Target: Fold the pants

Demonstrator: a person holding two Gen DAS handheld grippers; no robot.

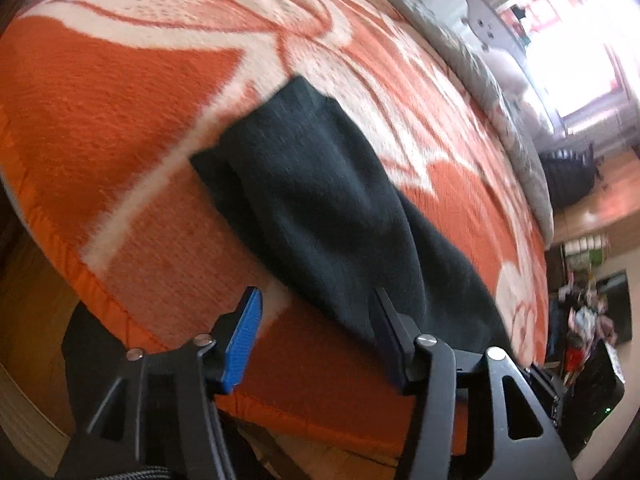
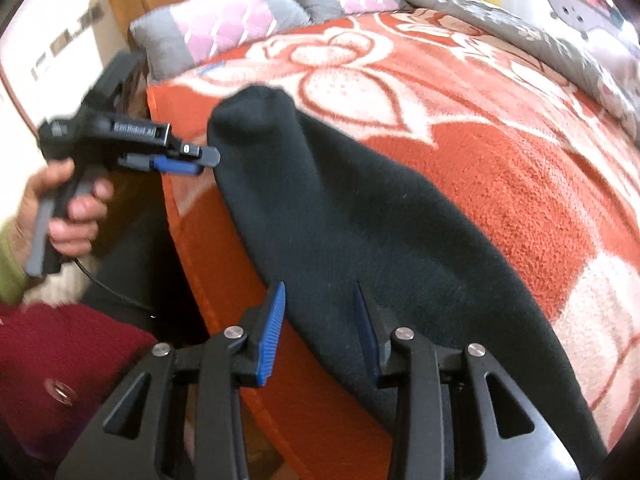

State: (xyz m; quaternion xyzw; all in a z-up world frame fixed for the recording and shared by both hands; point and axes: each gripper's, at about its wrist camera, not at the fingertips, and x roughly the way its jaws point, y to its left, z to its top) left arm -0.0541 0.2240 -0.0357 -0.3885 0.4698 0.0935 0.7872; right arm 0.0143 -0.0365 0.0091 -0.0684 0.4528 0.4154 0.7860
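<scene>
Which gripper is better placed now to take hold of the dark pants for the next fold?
Probably the right gripper: its open fingers sit over the near edge of the pants. The left gripper, seen from the side, sits beside the far end.

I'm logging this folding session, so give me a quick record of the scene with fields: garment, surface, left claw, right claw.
garment: dark pants, lying flat and lengthwise near the bed edge
surface: orange floral blanket on a bed
left claw: open, at one end of the pants, gripping nothing
right claw: open, at the other end, gripping nothing
background: pillows at the headboard
</scene>
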